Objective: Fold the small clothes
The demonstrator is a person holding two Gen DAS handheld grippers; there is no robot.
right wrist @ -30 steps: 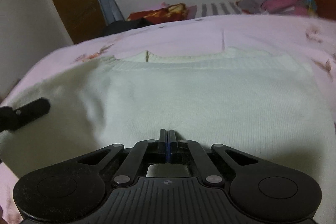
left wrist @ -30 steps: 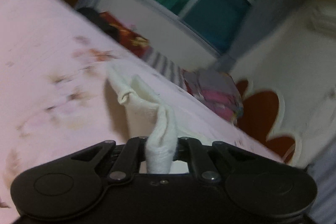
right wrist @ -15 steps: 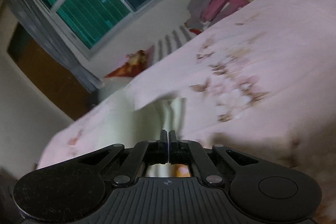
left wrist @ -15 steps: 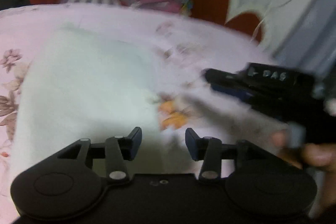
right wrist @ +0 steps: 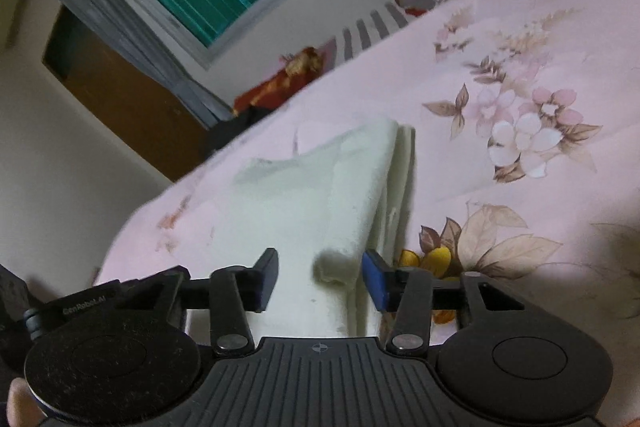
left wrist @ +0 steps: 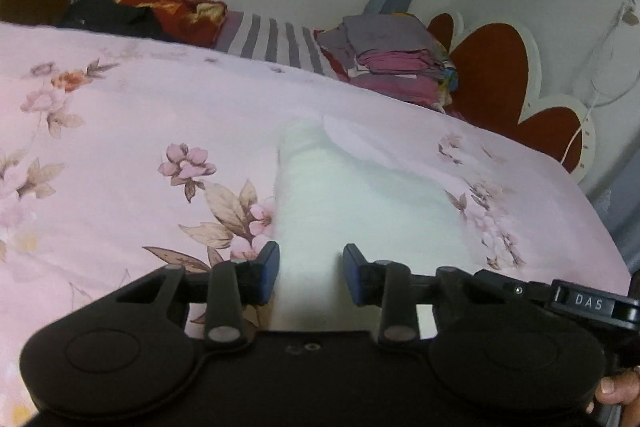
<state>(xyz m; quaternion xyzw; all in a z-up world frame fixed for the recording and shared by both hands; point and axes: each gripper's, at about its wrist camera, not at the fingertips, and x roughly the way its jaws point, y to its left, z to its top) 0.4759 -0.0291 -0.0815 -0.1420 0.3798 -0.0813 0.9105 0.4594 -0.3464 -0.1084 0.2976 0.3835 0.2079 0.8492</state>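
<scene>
White capital letters "DAS" are read on a small dark label strip [left wrist: 588, 302] fixed to the black plastic body of the right tool, which is seen at the right edge of the left wrist view. Faint pale lettering that appears to read "GenRobot.AI" is found on the black plastic body of the left tool [right wrist: 85, 307], seen at the lower left of the right wrist view; its last characters are too blurred to be read with certainty. No other text or numbers can be read.
</scene>
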